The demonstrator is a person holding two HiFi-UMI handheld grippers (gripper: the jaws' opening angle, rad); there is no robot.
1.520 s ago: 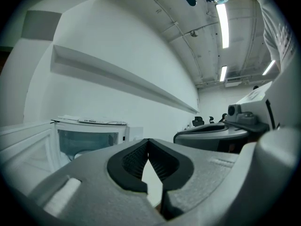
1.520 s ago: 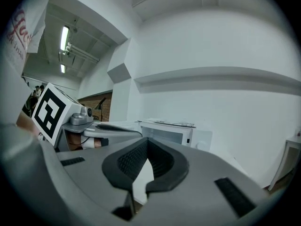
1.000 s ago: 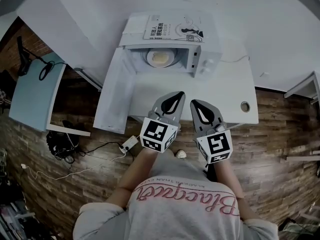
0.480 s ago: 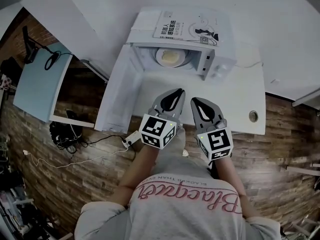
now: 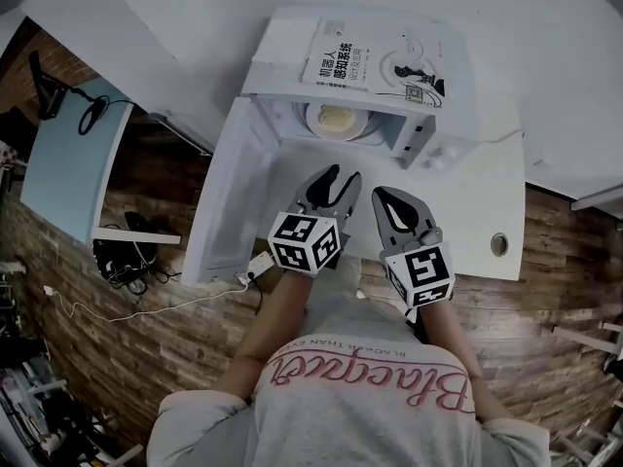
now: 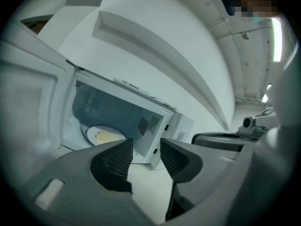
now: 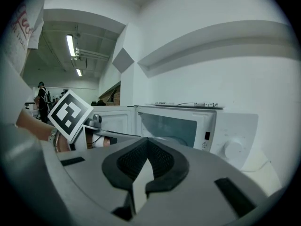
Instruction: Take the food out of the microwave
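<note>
Opening on nothing, left hand-held gripper (image 6: 146, 146) sees food (image 6: 107, 136); right hand-held gripper (image 7: 147, 142) pressed together.

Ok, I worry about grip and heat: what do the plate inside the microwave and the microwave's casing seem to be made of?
Plate: probably glazed ceramic or glass. It is white and smooth with a thin round rim, but too small to be sure. Microwave casing: painted sheet metal or plastic, with a matte white finish and flat panels with crisp edges. The look leaves open which one.
</note>
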